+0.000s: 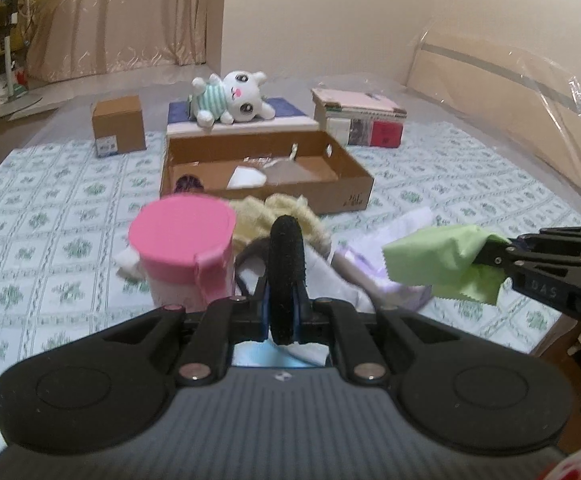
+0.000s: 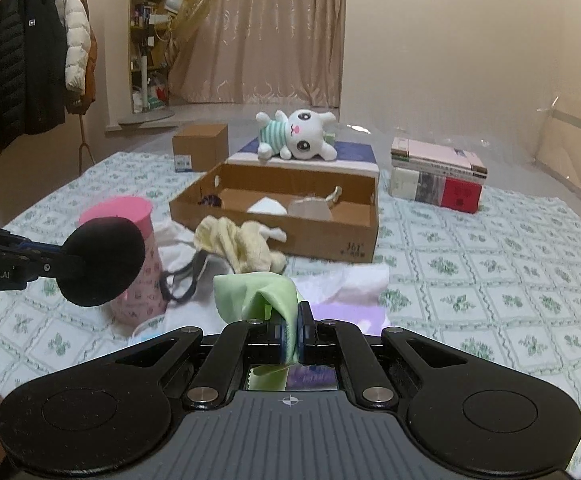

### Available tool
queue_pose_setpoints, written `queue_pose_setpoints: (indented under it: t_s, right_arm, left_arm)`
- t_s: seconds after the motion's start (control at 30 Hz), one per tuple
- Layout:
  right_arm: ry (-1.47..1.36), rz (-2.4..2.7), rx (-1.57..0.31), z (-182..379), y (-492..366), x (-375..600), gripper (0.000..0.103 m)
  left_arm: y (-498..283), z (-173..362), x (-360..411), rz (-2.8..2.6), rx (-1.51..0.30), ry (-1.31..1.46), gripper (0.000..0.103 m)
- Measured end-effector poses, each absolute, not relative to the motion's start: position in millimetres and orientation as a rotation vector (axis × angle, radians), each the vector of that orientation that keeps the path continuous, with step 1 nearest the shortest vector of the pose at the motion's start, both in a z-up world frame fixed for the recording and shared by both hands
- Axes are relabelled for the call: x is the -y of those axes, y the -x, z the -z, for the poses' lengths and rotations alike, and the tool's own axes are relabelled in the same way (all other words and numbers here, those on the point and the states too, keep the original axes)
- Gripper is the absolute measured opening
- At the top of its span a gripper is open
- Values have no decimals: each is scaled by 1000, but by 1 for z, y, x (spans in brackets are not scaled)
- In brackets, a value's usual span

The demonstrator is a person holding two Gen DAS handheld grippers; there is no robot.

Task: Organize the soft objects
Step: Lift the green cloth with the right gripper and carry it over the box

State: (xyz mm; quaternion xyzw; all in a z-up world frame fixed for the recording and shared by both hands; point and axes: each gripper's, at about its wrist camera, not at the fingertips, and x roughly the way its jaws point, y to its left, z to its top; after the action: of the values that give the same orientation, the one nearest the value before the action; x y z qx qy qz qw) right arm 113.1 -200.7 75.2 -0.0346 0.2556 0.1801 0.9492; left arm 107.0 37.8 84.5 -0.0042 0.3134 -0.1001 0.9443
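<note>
My left gripper (image 1: 286, 320) is shut on a round black soft pad (image 1: 287, 276), held edge-on above the bed; it shows face-on in the right wrist view (image 2: 102, 266). My right gripper (image 2: 290, 338) is shut on a light green cloth (image 2: 260, 294), which also shows in the left wrist view (image 1: 438, 258). An open cardboard box (image 2: 290, 224) lies ahead with a few small items inside. A yellow fuzzy cloth (image 2: 238, 244), white cloths (image 2: 354, 284) and a lilac piece (image 2: 346, 314) lie in front of the box.
A pink lidded canister (image 1: 182, 252) stands at the left of the pile. A white plush bunny (image 2: 298, 136) lies on a blue-topped box behind. A small cardboard box (image 2: 200, 146) and stacked books (image 2: 436, 176) flank it. Coats (image 2: 26, 60) hang at far left.
</note>
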Motion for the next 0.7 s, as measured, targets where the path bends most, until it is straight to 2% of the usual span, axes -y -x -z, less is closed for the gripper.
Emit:
queue_pose_setpoints:
  t_s: [0.33,0.7]
  right_arm:
    - [44,-395,-491,-110,-184,201,5]
    - [14,-400,-553,-135,-318,188,5]
  left_arm:
    - [-174,-123,-49,260,-623,7,9]
    - [-302,-142,-60,261,-666,-84,10]
